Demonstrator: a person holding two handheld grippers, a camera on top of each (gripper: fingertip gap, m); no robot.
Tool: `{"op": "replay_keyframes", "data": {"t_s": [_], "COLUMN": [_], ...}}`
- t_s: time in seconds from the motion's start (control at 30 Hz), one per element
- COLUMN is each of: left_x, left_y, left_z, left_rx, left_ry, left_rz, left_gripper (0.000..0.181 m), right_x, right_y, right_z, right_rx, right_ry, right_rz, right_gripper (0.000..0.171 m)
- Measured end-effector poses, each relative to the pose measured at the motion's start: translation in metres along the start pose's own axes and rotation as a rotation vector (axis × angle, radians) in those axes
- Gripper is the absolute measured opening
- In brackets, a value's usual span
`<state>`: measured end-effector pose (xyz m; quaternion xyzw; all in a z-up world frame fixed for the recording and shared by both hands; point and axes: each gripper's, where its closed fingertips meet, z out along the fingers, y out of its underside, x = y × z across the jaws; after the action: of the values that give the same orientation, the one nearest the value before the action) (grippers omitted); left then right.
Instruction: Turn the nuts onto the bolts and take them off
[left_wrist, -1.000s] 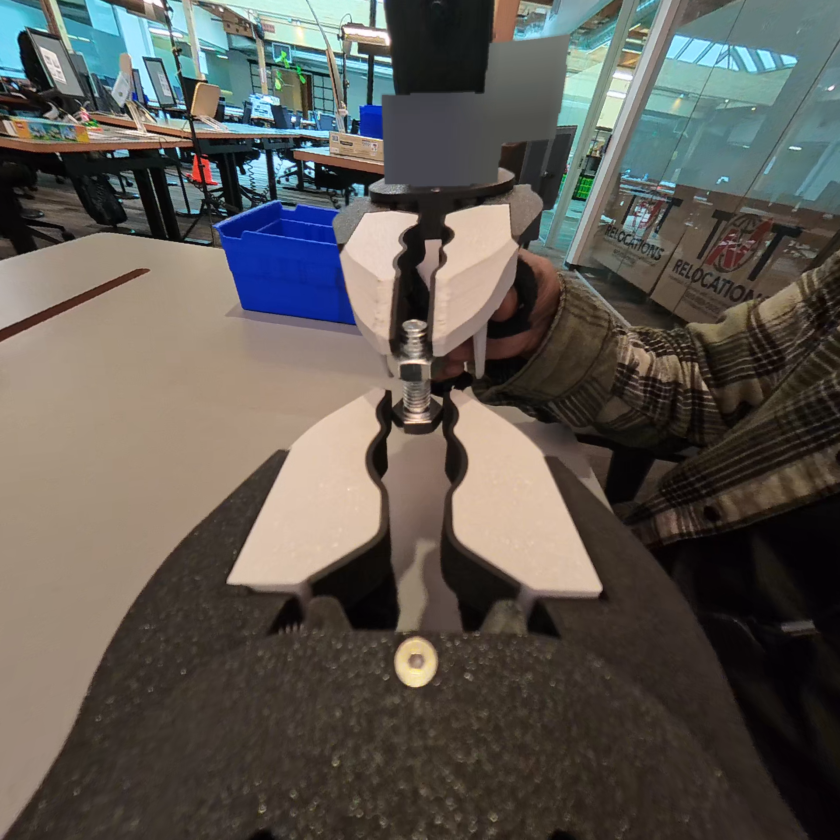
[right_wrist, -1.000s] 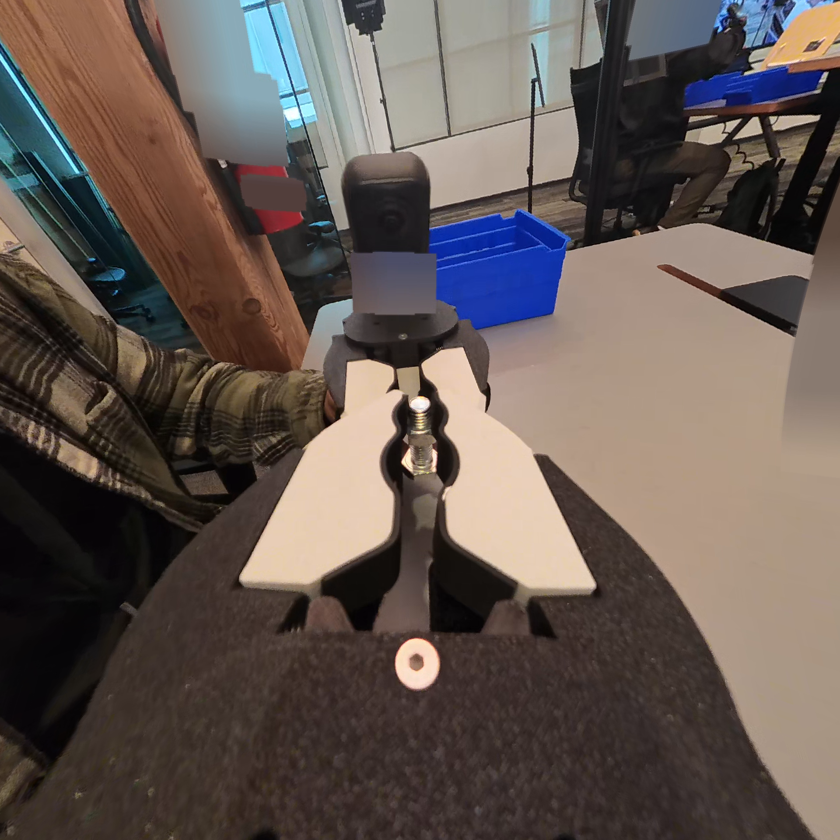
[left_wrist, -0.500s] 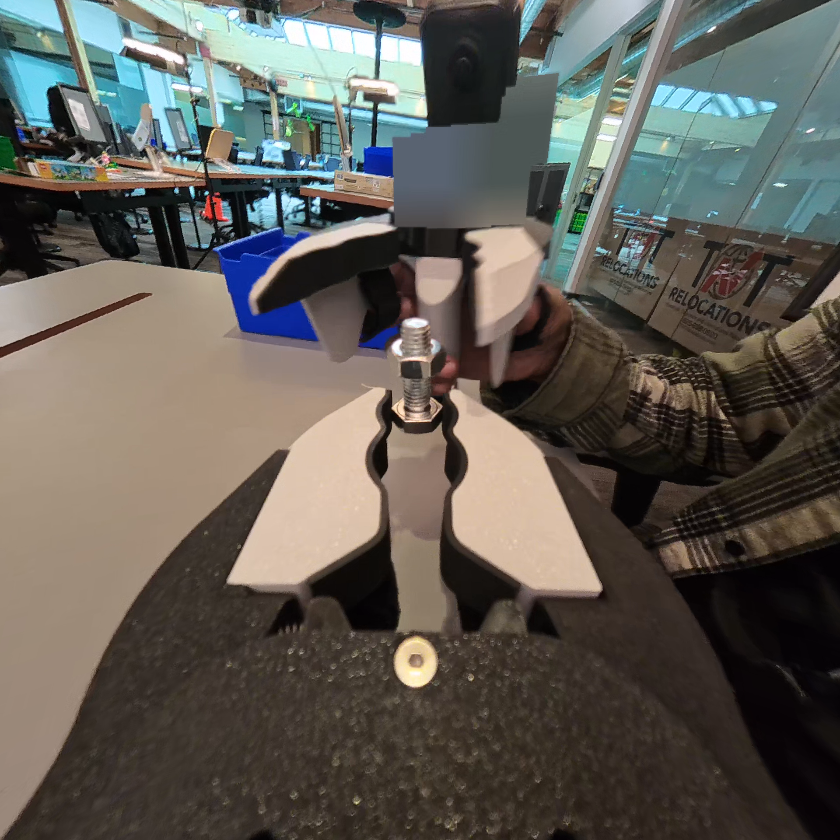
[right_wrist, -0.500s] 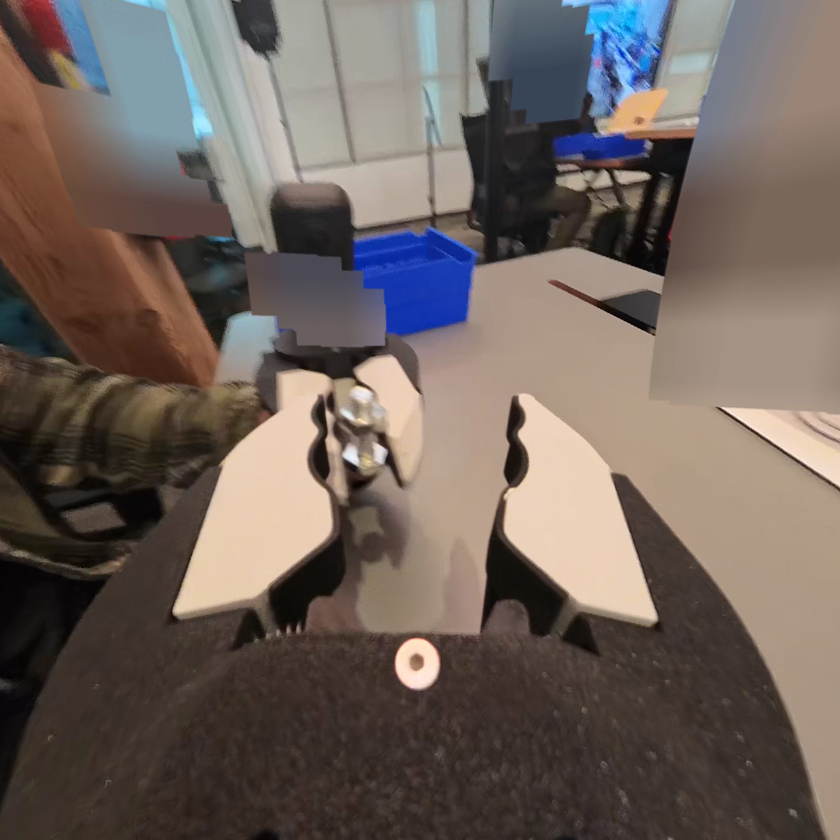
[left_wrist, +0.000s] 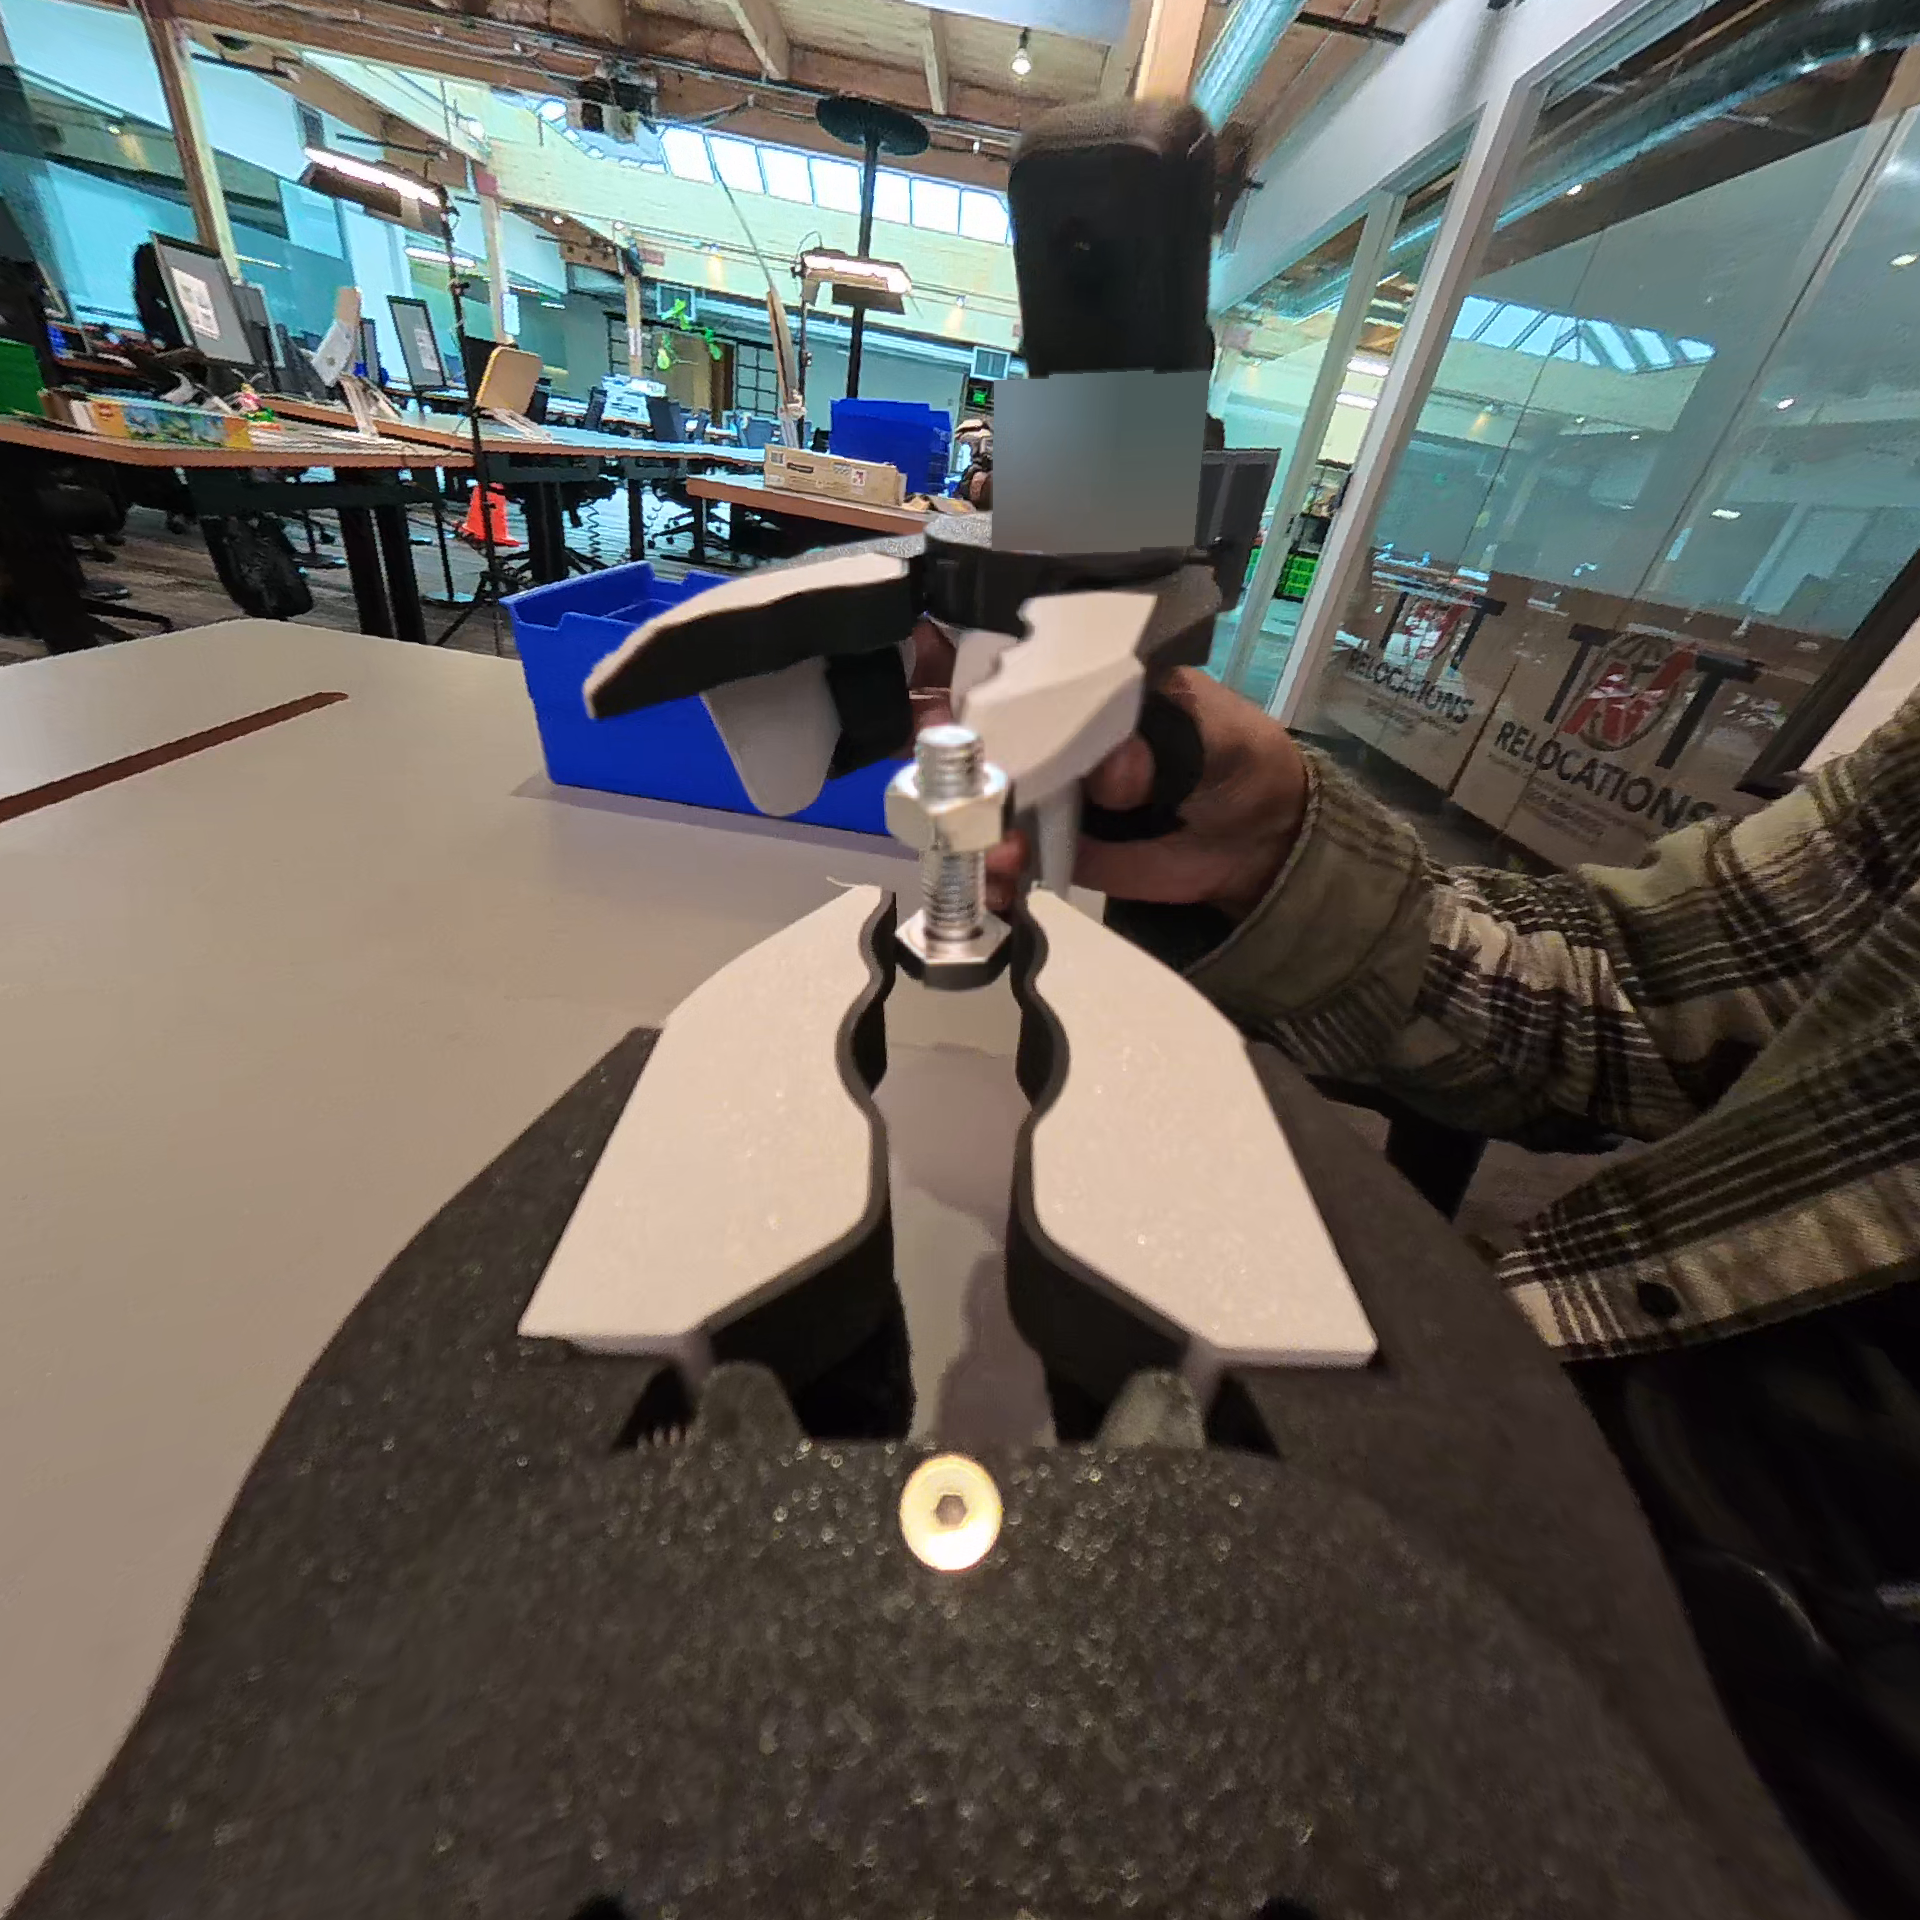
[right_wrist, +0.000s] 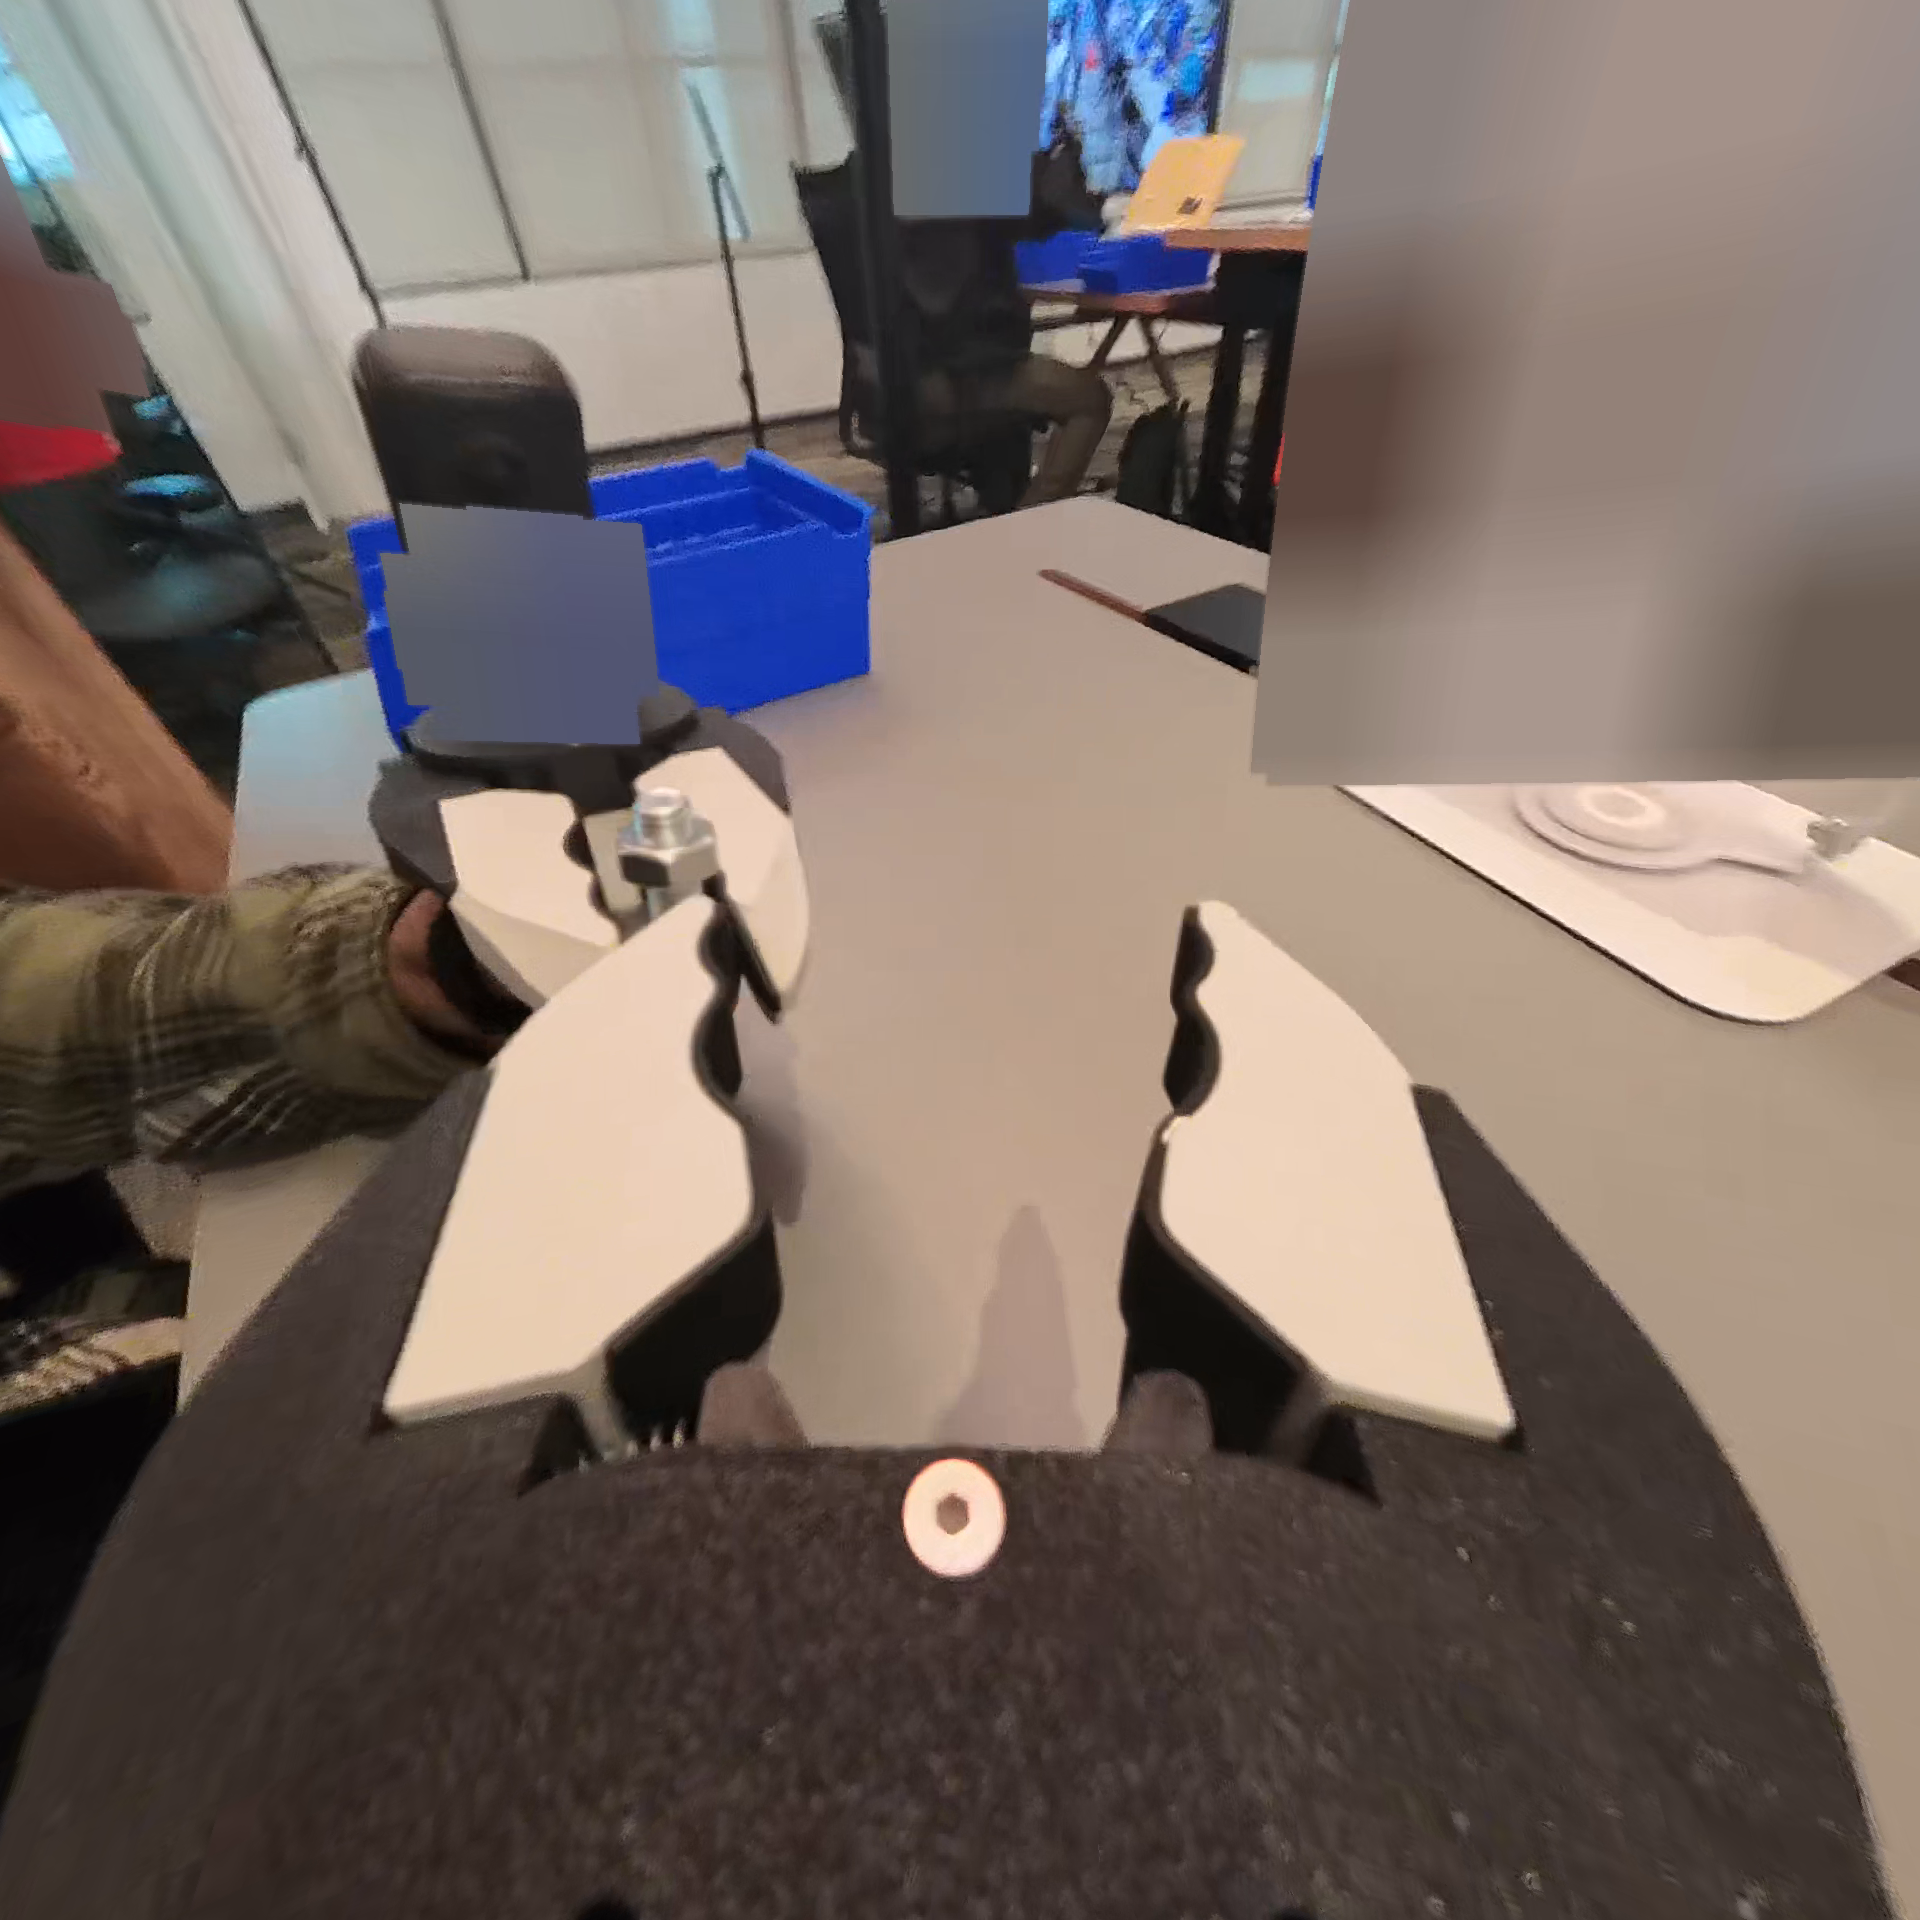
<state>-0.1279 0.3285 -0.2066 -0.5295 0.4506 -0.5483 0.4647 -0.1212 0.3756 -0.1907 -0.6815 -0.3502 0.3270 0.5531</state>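
My left gripper (left_wrist: 951, 940) is shut on the hex head of a steel bolt (left_wrist: 948, 873) and holds it upright above the grey table (left_wrist: 312, 935). A hex nut (left_wrist: 948, 812) sits on the thread near the bolt's top. My right gripper (right_wrist: 951, 987) is open and empty; in the left wrist view it (left_wrist: 883, 707) is tilted, just behind and above the bolt, jaws spread. In the right wrist view the bolt (right_wrist: 655, 862) and its nut (right_wrist: 665, 836) are to the left of my open fingers, held in the left gripper (right_wrist: 634, 883).
A blue plastic bin (left_wrist: 665, 707) stands on the table behind the bolt, also in the right wrist view (right_wrist: 748, 603). A white mat with a white holder (right_wrist: 1662, 894) lies at the right. A dark slab (right_wrist: 1205, 623) lies farther back. A plaid-sleeved arm (left_wrist: 1558, 1039) holds the right gripper.
My right gripper has let go of the nut, opened wide, and swung away to the right of the bolt. The left gripper still holds the bolt upright.
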Motion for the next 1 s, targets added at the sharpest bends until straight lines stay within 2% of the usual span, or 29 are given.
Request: {"op": "replay_keyframes", "data": {"t_s": [0.1, 0.2, 0.3, 0.4, 0.57, 0.77, 1.0], "left_x": [-0.001, 0.001, 0.001, -0.003, -0.002, -0.002, 0.003], "left_y": [0.000, 0.001, 0.001, -0.002, -0.003, -0.014, -0.011], "left_z": [0.000, 0.002, 0.001, -0.002, -0.002, -0.009, -0.005], "left_rx": [0.005, 0.000, -0.004, 0.013, 0.025, 0.091, 0.075], "left_ry": [0.001, 0.009, -0.004, -0.017, -0.019, -0.004, 0.028], "left_rz": [-0.016, -0.010, 0.004, -0.009, -0.001, -0.016, -0.019], "left_gripper": [0.021, 0.021, 0.021, 0.021, 0.021, 0.020, 0.021], "right_x": [-0.011, -0.029, -0.012, -0.002, -0.016, -0.011, -0.014], "right_y": [-0.011, -0.012, -0.007, -0.006, -0.021, -0.013, -0.017], "right_z": [-0.004, 0.007, 0.005, -0.006, -0.003, -0.006, 0.002], "right_rx": [0.065, 0.056, 0.025, 0.025, 0.105, 0.087, 0.068], "right_ry": [-0.074, -0.129, -0.050, -0.011, -0.067, -0.073, -0.083], "right_rz": [0.063, 0.046, 0.040, 0.043, 0.045, 0.084, 0.037], "right_gripper": [0.079, 0.082, 0.089, 0.083, 0.079, 0.071, 0.070]}}
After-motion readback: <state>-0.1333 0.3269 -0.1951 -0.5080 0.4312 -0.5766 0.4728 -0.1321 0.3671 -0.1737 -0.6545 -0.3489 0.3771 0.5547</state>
